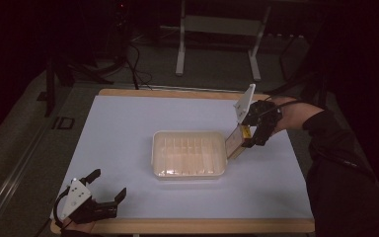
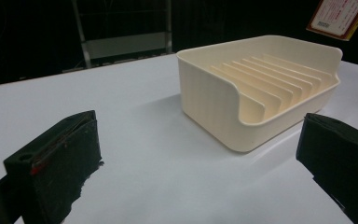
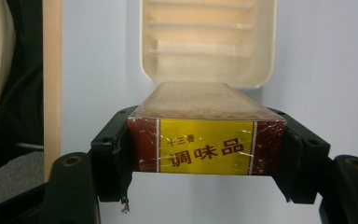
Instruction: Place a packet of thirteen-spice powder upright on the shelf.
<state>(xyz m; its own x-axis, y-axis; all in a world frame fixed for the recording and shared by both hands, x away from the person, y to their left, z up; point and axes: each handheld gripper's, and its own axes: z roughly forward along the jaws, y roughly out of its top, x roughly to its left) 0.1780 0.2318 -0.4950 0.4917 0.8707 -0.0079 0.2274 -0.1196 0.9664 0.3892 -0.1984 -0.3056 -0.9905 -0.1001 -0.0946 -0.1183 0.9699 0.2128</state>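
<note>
Right tool (image 1: 241,139) was clamped on the seasoning box (image 3: 205,140), which I held tilted just above the right end of the slotted tray (image 1: 188,154), long axis pointing down toward its slots. My left tool (image 1: 109,184) rested spread and empty at the table's (image 1: 128,123) near-left corner, well away.

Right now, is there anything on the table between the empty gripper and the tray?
No. In the high view, just bare white table lies between the left gripper and the cream tray.
</note>
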